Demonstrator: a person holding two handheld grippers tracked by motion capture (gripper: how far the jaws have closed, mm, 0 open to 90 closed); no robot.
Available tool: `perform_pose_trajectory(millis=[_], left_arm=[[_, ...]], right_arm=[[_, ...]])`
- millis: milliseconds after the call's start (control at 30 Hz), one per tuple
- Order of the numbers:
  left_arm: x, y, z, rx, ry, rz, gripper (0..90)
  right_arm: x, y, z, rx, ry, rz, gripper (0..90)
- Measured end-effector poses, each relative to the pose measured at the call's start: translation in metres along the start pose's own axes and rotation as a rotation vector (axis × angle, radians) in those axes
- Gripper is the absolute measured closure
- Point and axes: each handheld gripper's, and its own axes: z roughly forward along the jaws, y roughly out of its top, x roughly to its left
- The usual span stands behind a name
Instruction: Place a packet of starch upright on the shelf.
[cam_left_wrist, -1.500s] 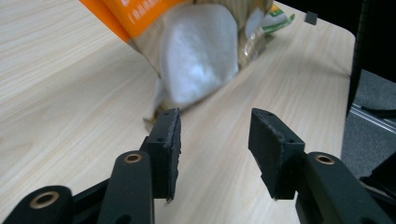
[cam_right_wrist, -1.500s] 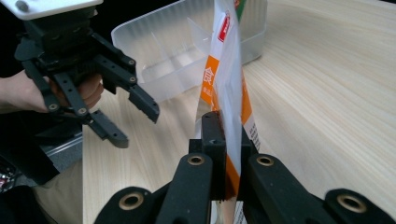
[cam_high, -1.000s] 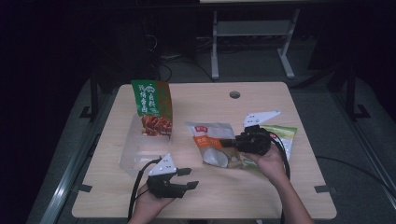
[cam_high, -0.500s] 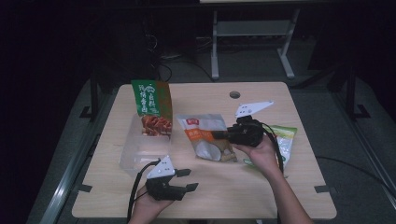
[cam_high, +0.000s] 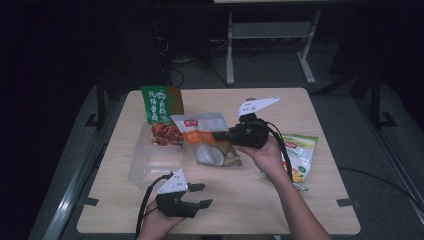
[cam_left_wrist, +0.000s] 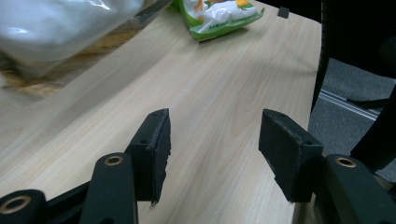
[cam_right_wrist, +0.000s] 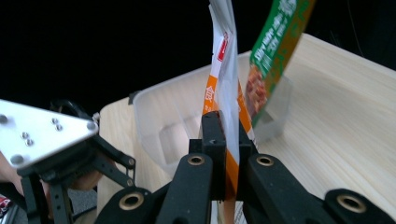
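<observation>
While the right claw (cam_high: 220, 135) pinches the silver and orange snack pouch (cam_high: 207, 141) by its edge, the pouch hangs clear of the counter (cam_high: 320, 200), just beside the clear plastic box (cam_high: 152, 165) and in front of the green packet (cam_high: 160, 112) that stands in the box. Seen from the right gripper view, the black pads (cam_right_wrist: 212, 135) are shut flat on the pouch's thin side seam, with the bag rising upright above them.

It looks light and floppy to me: a crinkly foil bag, slick on the surface, puffed with air and probably holding brittle chips. The flat sealed seam seems the sensible place to grip, since squeezing the belly would likely crush what is inside or let the foil slide. Held by one edge, it will probably swing and droop, so a slow carry over the box would suit it.

Resting low at the near edge of the counter, the left claw (cam_high: 197, 196) has its jaws standing apart with nothing between them. A second, green and white bag (cam_high: 302, 160) lies flat to the right.
</observation>
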Motion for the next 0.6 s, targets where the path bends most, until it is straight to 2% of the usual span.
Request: perform_pose_trajectory(millis=[67,400,600], left_arm=[[0.0,0.0,-0.001,0.005,0.004,0.003,43.3],[0.0,-0.003,0.0,0.011,0.009,0.004,42.6],[0.001,-0.002,-0.004,-0.002,0.013,-0.001,42.5]], right_arm=[[0.001,0.007,0.006,-0.007,0.019,-0.001,89.4],[0.006,0.03,0.028,-0.027,0.05,-0.017,89.4],[0.008,0.042,0.049,-0.015,0.076,-0.023,89.5]])
